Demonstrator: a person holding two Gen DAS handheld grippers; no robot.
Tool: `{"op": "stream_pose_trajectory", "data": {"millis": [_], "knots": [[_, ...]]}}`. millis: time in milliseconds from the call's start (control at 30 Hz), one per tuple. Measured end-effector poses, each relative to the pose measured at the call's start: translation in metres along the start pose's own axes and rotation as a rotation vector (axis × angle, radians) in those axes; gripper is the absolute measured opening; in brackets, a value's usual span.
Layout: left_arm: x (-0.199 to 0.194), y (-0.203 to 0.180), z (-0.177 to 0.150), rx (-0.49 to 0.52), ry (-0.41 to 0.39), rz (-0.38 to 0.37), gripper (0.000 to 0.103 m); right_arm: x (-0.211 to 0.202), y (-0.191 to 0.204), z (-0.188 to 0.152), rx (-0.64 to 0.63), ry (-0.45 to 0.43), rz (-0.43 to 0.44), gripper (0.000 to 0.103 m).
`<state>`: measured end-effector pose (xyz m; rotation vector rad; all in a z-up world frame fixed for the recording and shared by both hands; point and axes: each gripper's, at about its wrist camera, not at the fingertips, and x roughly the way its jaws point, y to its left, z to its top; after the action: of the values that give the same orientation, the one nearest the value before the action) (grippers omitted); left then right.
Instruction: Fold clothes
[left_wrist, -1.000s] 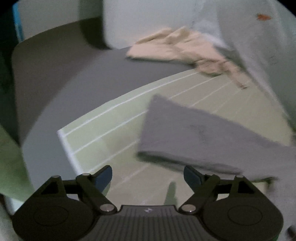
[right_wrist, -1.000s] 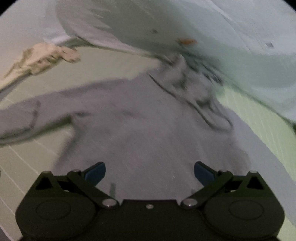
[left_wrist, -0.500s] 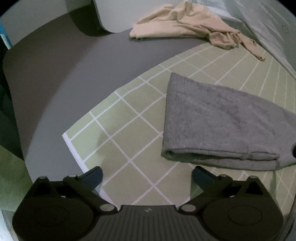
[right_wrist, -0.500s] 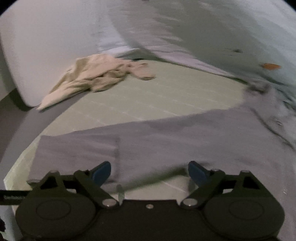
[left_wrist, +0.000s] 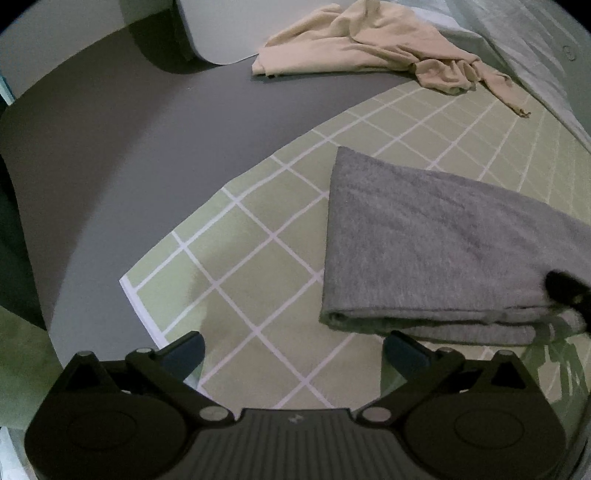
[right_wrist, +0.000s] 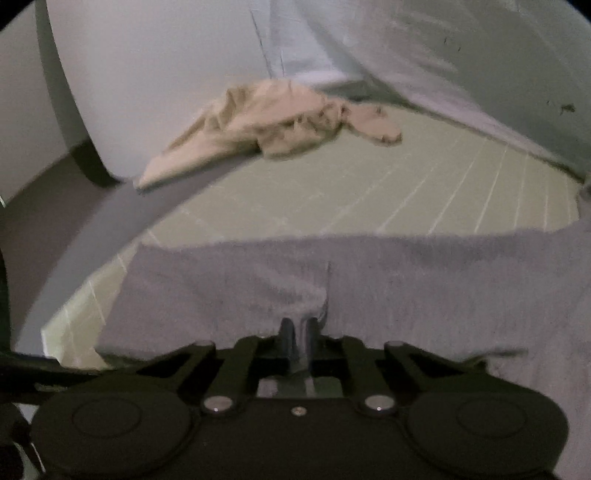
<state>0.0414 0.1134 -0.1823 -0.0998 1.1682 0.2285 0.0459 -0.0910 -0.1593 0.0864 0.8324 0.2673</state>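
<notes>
Now pinched on grey garment (right_wrist: 332, 291) edge: right gripper (right_wrist: 299, 332), spread wide half a second ago. Left gripper (left_wrist: 291, 350) gaping over bare checked mat (left_wrist: 240, 266), garment's folded edge ahead-right.

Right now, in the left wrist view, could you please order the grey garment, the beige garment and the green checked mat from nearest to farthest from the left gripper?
1. Green checked mat: lies directly under and ahead of the open left gripper.
2. Grey garment: folded on the mat, ahead to the right.
3. Beige garment: crumpled at the far edge, top of view.
</notes>
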Motion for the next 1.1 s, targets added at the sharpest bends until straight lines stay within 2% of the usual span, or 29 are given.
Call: {"op": "stream_pose_trajectory", "data": {"millis": [133, 300, 433, 533, 833, 1100], "knots": [[-0.009, -0.013, 0.005, -0.010, -0.021, -0.009, 0.103, -0.032, -0.022, 0.013, 0.024, -0.100, -0.029, 0.007], [-0.031, -0.056, 0.012, 0.032, -0.070, -0.049, 0.103, -0.084, -0.089, 0.001, 0.130, -0.181, -0.146, 0.006], [-0.053, -0.107, 0.005, 0.129, -0.103, -0.105, 0.103, -0.126, -0.142, -0.010, 0.215, -0.246, -0.240, 0.006], [-0.066, -0.140, -0.006, 0.230, -0.131, -0.113, 0.103, -0.158, -0.181, -0.018, 0.279, -0.293, -0.311, 0.006], [-0.072, -0.215, -0.035, 0.427, -0.143, -0.122, 0.103, -0.220, -0.263, -0.078, 0.474, -0.367, -0.535, 0.003], [-0.077, -0.248, -0.041, 0.479, -0.157, -0.110, 0.103, -0.287, -0.318, -0.115, 0.573, -0.470, -0.732, 0.001]]}}
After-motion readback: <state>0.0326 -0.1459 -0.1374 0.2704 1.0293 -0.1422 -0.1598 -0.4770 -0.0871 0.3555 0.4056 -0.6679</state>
